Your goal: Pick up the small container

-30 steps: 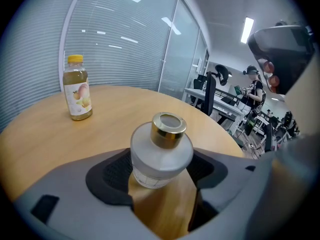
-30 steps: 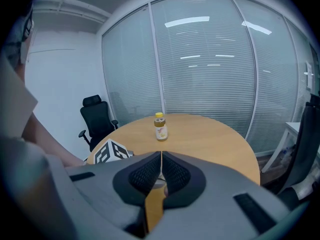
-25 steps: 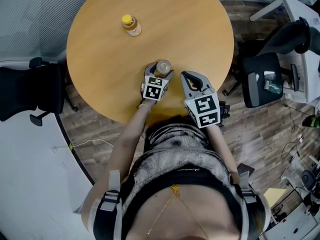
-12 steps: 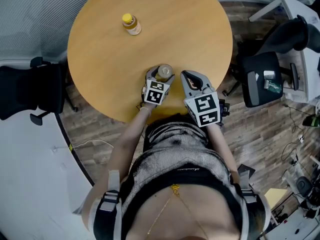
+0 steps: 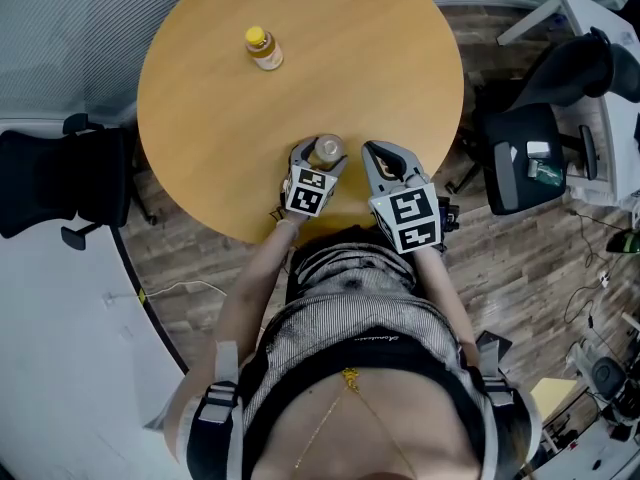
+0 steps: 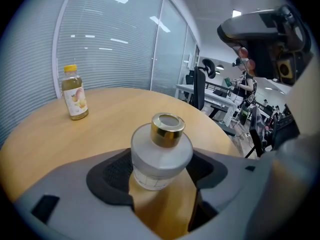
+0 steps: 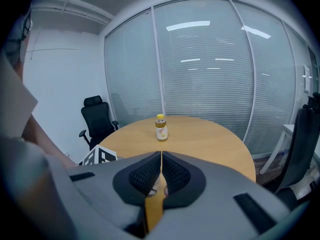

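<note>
Jaws of our left gripper (image 6: 163,159) are pressed against both sides of the small container (image 5: 327,150), a frosted white jar with a gold cap, so we read them as closed on it. In the left gripper view the jar stands upright between the two black pads (image 6: 112,171), filling the gap from one to the other. Our right gripper (image 7: 160,159) has its jaws shut together with nothing between them, and in the head view it sits just right of the left one, near the lower edge of the round wooden table (image 5: 380,58). The jar is at the centre of the head view, close to the table's near edge. A yellow-capped bottle (image 5: 264,50) stands well apart in the upper left of that view and plays no part. We judge the grasp to be made and the lift to be the step in hand; we cannot tell whether the jar's base is clear of the wood. The next move calls for raising the left gripper straight up, keeping the jar upright and the squeeze steady.
</note>
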